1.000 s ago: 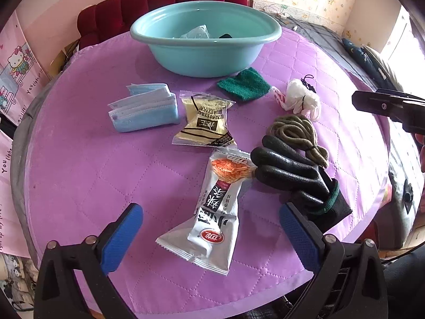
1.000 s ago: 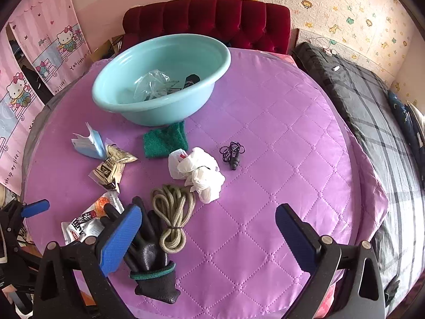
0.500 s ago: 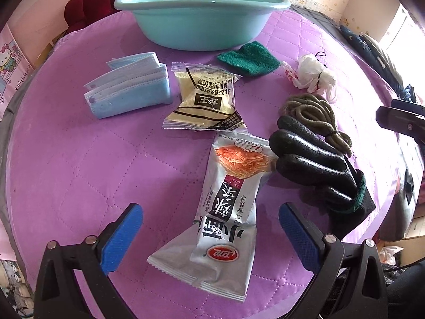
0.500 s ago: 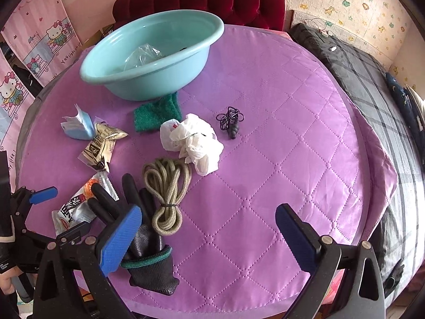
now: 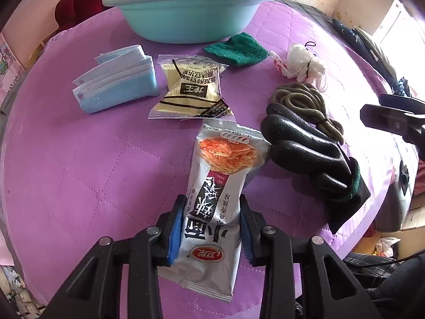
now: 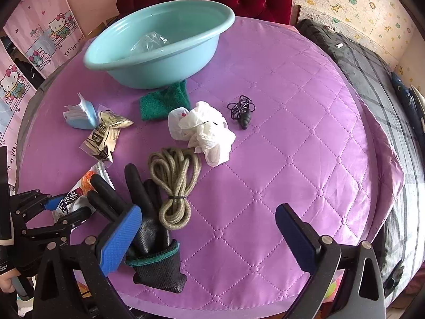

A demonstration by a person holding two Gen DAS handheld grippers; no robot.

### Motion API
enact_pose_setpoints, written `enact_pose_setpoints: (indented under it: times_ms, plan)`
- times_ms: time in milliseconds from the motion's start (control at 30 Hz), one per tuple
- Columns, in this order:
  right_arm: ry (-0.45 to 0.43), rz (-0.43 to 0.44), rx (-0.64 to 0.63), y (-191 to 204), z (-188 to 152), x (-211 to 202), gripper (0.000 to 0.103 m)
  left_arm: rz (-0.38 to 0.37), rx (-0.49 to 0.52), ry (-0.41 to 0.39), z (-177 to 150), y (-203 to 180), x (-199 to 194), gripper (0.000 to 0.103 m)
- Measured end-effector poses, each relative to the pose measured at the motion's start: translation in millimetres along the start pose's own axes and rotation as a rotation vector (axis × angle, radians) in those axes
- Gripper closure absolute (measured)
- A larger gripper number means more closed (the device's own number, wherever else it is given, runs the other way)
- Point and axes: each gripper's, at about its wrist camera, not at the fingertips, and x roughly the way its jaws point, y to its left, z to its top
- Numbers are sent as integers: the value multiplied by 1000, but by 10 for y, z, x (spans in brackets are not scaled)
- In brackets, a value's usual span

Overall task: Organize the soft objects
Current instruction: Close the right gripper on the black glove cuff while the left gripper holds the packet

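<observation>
Jaws closing on glossy snack packet.

Quilted purple cloth with a soft satin sheen and stitched diamonds. Smooth, faintly glossy turquoise plastic for the basin. Shiny, crinkled foil-like film on the silver snack packet; clear glossy wrap on the yellowish snack packet. Matt, pleated nonwoven fabric in the blue face masks. Rough, fuzzy green scouring pad. Thin crumpled white plastic bag. Braided, matt olive rope. Rubbery, finely textured black glove with knitted cuff. Blue pebbled rubber pads on matt black plastic.
</observation>
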Motion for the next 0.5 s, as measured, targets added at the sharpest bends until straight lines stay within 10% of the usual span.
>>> enact_pose_setpoints:
  times_ms: [500]
  plan:
    - [80, 58, -93, 337, -135, 152, 0, 16, -96, -31, -292, 217, -300, 64]
